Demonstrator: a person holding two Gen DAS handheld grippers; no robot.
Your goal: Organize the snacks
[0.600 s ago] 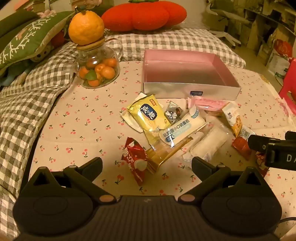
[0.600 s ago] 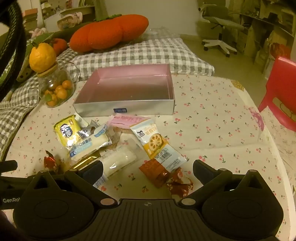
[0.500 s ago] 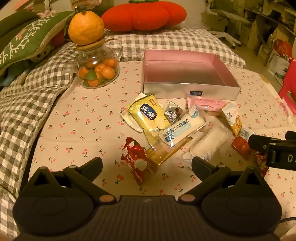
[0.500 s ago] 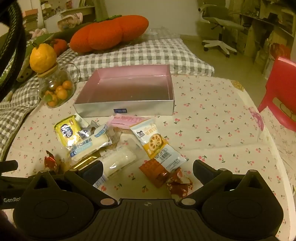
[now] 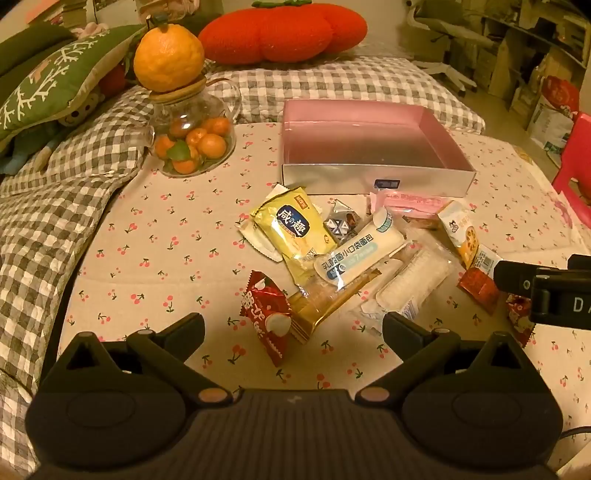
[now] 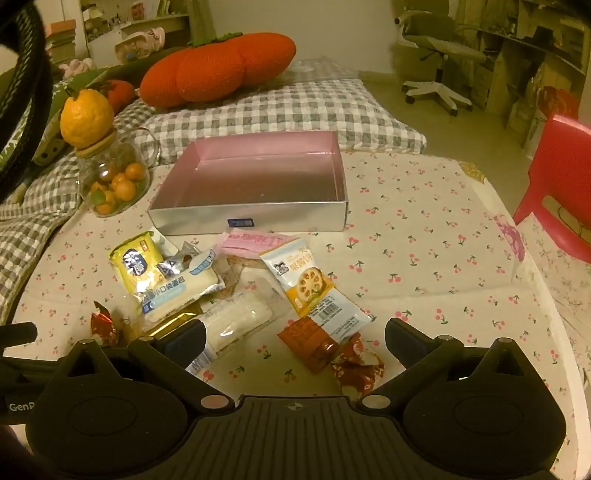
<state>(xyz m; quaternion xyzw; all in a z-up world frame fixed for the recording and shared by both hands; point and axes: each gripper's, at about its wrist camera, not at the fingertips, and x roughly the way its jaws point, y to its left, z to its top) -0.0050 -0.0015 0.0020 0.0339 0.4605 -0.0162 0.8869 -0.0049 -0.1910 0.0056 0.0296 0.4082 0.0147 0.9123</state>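
A pile of snack packets lies on the cherry-print tablecloth in front of an empty pink-lined silver box (image 5: pixel 373 181) (image 6: pixel 251 219). In the left wrist view my open, empty left gripper (image 5: pixel 293 328) hovers just before a red packet (image 5: pixel 266 314); beyond are a yellow packet (image 5: pixel 291 225), a white bread packet (image 5: pixel 356 254) and a clear rice-cake packet (image 5: pixel 413 282). In the right wrist view my open, empty right gripper (image 6: pixel 295 339) hovers over an orange-brown packet (image 6: pixel 314 341) and a red candy wrapper (image 6: pixel 356 365), below a lotus-root packet (image 6: pixel 314 291). A pink packet (image 6: pixel 255 240) lies by the box.
A glass jar of small oranges (image 5: pixel 192 144) topped by a big orange stands at the left of the box. Checked blankets and a red pumpkin cushion (image 5: pixel 284 29) lie behind. A red chair (image 6: pixel 561 177) stands at the right. The right gripper's finger (image 5: pixel 517 277) shows at the left view's right edge.
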